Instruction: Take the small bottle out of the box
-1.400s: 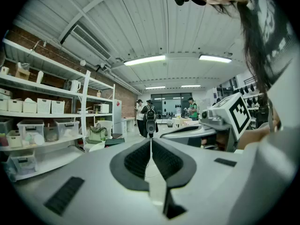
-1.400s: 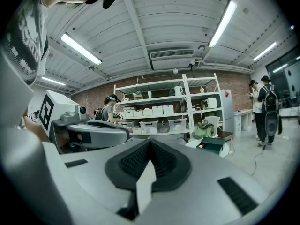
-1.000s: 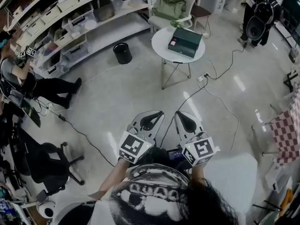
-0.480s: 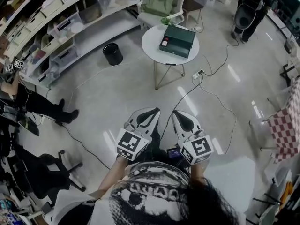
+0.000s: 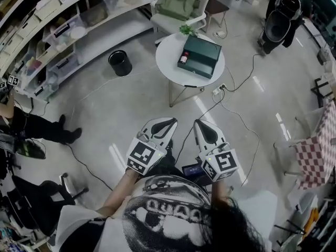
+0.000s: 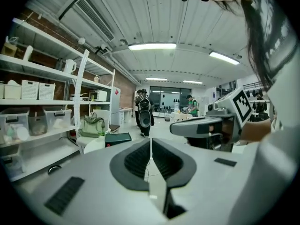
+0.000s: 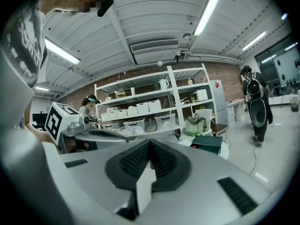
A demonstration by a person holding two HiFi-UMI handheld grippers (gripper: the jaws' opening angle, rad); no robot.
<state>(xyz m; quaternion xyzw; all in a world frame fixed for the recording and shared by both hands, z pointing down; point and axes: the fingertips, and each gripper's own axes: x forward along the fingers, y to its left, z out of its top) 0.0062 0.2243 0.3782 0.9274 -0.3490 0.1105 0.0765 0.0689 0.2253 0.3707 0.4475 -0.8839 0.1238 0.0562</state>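
Note:
A dark green box (image 5: 200, 55) lies on a round white table (image 5: 167, 46) across the floor ahead. At the box's left edge sits a small bottle (image 5: 183, 58) with a red label. My left gripper (image 5: 169, 122) and right gripper (image 5: 201, 125) are held side by side close to my body, far short of the table. Both are shut with nothing between their jaws. The left gripper view shows the shut left gripper (image 6: 150, 143) and the box (image 6: 118, 138) far off. In the right gripper view the right gripper (image 7: 150, 145) is shut too, with the box (image 7: 208, 143) off to the right.
A black bin (image 5: 119, 63) stands left of the table. Behind the table is a white chair with a green bag (image 5: 181, 5). Shelving with storage boxes (image 5: 68, 30) runs along the left. Cables (image 5: 231, 109) cross the floor. A person (image 5: 37, 127) sits at far left.
The table with the box has come nearer and lower in the head view as I step forward. Both grippers stay shut and side by side.

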